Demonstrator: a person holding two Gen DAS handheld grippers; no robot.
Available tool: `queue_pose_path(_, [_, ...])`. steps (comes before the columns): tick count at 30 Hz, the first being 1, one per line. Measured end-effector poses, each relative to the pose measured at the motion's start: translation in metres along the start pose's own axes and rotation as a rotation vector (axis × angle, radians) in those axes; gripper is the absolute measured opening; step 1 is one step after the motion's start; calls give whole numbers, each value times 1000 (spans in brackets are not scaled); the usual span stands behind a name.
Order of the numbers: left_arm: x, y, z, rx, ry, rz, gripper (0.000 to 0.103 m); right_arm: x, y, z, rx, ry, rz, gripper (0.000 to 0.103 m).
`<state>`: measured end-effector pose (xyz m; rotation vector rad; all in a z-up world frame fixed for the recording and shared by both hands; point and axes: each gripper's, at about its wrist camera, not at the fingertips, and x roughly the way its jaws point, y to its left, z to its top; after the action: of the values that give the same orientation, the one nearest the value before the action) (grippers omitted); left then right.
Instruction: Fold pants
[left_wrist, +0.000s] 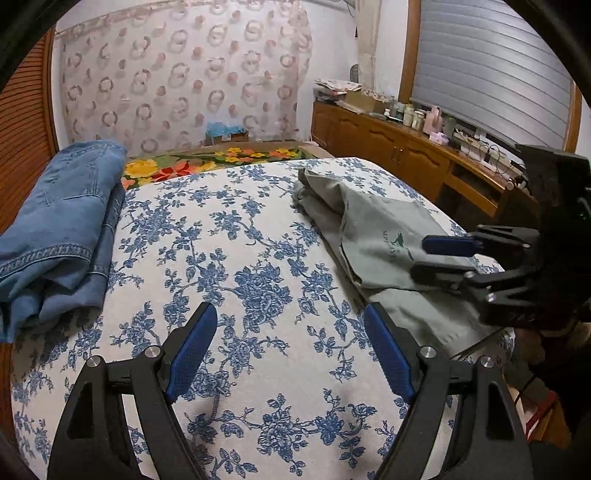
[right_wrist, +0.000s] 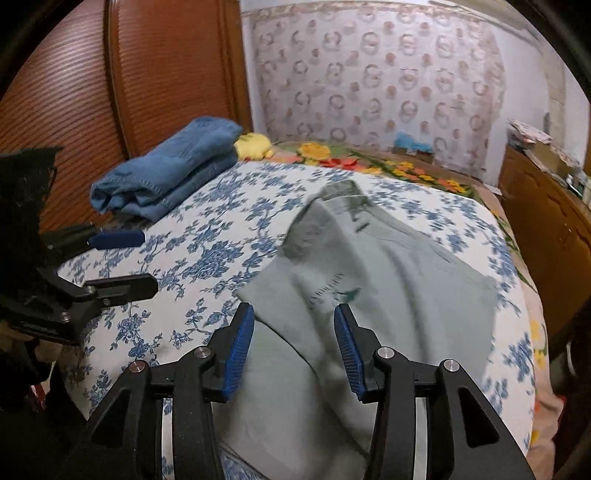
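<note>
Right wrist: half-open, empty right gripper (right_wrist: 293, 349) over grey-green cotton pants (right_wrist: 373, 266), long axis toward 12; left gripper (left_wrist: 291, 350) wide, farther.

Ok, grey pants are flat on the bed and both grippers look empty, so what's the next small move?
Probably bring the left gripper across to the grey pants edge. It hangs open over bare bedspread, while the right gripper is already open above them.

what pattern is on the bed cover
Blue flowers on white, on the bed cover; clearest in the left wrist view.
</note>
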<state>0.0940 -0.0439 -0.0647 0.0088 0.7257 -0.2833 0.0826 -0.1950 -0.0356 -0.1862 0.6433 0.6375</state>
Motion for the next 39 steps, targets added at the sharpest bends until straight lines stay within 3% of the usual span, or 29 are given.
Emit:
queue_pose_path(7, [-3,7,0,-11,-6,6,82,35,2,17,-42,85,44,47])
queue_pose_path(13, [-5,13,-1,-21,-10,12,82,55,6,25,-69,150,30,47])
queue_pose_path(17, [-3,11,-1,-21,-3,10,82,54,7,33,-48,145,70,13])
queue_pose_path(19, [-1,10,-3,-17,2,7,82,50,5,38,-27,117,98,4])
queue_pose_path(23, [2,7,-3,-9,13,3,82,34,-5,40,8,64,113,4])
queue_pose_path(30, [8,-3,2,20,26,-11,82,5,-27,43,31,-15,60,4])
queue_pose_path(39, [15,-22,15,72,26,-45,82,0,-66,44,32,14,-111,4])
